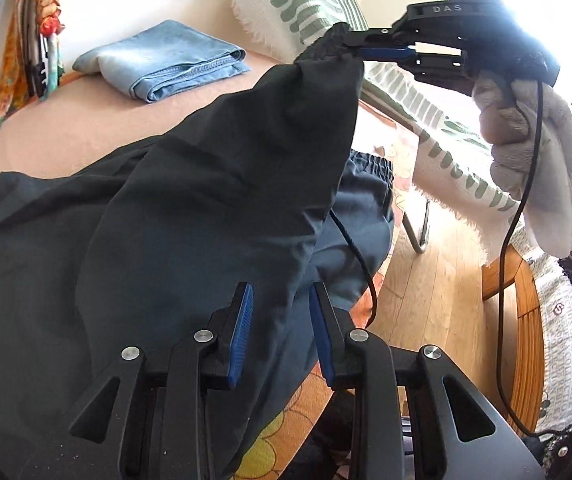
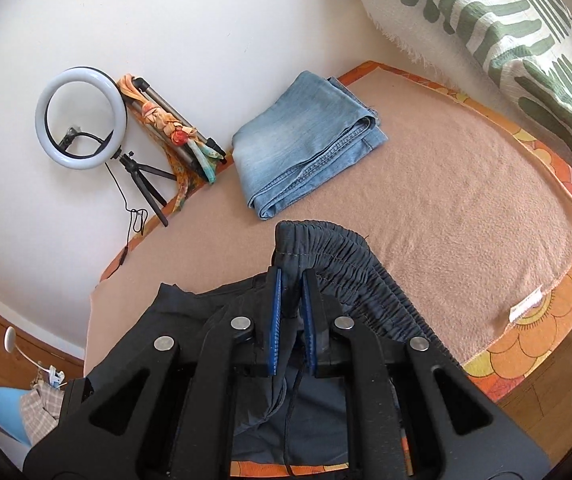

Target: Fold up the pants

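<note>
Dark navy pants (image 1: 146,216) lie across the tan blanket (image 1: 66,136). My right gripper (image 1: 361,46), seen in the left wrist view, is shut on the elastic waistband and lifts it high. In the right wrist view the gathered waistband (image 2: 325,248) is pinched between the blue pads of that gripper (image 2: 290,280). My left gripper (image 1: 282,292) stands over the draped fabric near the table's front edge, its blue pads apart with cloth hanging between them, not clamped. The drawstring (image 1: 349,240) dangles below.
Folded blue jeans (image 2: 305,144) lie at the back of the blanket (image 2: 465,216). A chair with a green-patterned white throw (image 1: 297,4) stands right. A ring light (image 2: 82,118) and tripod lean at the wall. Orange floral cloth (image 2: 545,312) edges the table.
</note>
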Motion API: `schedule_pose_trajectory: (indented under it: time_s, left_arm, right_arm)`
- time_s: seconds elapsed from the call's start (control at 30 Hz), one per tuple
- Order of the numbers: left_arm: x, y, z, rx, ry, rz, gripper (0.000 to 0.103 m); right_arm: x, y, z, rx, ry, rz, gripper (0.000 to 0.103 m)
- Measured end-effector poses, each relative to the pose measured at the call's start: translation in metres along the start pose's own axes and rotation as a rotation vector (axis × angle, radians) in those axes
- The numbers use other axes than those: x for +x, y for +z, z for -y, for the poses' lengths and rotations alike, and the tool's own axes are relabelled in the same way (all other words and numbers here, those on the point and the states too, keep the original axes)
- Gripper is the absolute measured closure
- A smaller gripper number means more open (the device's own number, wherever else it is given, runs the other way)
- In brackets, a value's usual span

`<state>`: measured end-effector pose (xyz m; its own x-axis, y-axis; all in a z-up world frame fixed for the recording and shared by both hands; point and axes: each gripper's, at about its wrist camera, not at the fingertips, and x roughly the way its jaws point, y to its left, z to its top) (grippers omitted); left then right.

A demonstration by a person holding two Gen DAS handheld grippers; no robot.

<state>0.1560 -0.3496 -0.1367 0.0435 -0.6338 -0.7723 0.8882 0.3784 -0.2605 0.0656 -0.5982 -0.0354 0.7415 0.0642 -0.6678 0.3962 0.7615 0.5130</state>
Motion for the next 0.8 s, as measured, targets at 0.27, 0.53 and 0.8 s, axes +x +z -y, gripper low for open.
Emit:
schedule_pose_trajectory:
  time_s: [0.27, 0.53, 0.8]
  left_arm:
    - [-0.029, -0.034, 0.005, 0.046, 0.056, -0.017, 0.065]
    - [-0.029, -0.050, 0.012, 0.170, 0.158, -0.101, 0.056]
    - [-0.011, -0.055, 0.007, 0.240, 0.220, -0.173, 0.056]
  right_arm:
    - [-0.033, -0.047, 0.055, 0.131, 0.003, 0.045, 0.092]
    - [-0.003, -0.078, 0.118, 0.299, 0.014, -0.002, 0.092]
    - [0.007, -0.074, 0.123, 0.328, 0.060, -0.014, 0.085]
